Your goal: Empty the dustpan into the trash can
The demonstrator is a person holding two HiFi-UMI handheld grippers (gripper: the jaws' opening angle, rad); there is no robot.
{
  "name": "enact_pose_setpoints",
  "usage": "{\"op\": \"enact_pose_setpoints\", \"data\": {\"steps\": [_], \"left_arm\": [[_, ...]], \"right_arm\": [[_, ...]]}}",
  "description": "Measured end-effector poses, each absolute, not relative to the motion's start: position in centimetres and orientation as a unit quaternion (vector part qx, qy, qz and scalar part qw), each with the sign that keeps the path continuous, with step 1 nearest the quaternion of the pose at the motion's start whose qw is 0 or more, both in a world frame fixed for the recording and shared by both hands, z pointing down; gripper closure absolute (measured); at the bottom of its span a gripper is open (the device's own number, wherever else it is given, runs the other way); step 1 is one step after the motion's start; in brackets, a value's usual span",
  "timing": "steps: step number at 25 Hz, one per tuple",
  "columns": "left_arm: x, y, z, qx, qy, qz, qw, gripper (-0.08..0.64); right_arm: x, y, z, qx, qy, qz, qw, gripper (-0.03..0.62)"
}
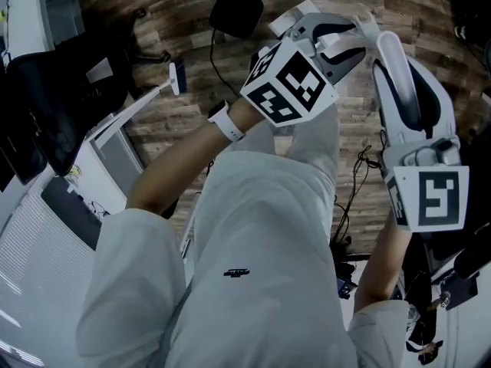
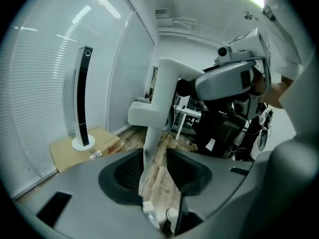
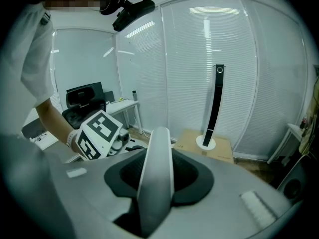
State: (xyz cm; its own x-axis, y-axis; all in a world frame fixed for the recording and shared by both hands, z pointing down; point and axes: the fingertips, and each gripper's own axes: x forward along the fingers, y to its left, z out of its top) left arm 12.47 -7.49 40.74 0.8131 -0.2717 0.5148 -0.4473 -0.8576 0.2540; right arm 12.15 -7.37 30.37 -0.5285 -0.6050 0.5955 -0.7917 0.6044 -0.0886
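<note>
Right gripper (image 3: pixel 158 179): fingers clenched on dustpan handle (image 1: pixel 393 64) | left gripper (image 2: pixel 157 176): fingers released around handle | advice: carry it level

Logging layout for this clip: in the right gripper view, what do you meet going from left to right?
Arm → handle → fan, standing on a box.

The right tool (image 3: pixel 158 180) clamps a white handle (image 3: pixel 157 148); beyond, a tower fan (image 3: pixel 215 103) stands on a cardboard box (image 3: pixel 222 151).
</note>
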Motion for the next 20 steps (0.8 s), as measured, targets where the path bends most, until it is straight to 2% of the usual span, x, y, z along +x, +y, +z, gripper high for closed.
{"op": "enact_pose_setpoints", "data": {"steps": [20], "left_arm": [[11.3,-9.9,32.9,0.955,-0.177,0.204,0.119,0.462]], "right_arm": [[9.5,-7.4,22.0,0.393,-0.875,0.117,0.257,0.462]]}}
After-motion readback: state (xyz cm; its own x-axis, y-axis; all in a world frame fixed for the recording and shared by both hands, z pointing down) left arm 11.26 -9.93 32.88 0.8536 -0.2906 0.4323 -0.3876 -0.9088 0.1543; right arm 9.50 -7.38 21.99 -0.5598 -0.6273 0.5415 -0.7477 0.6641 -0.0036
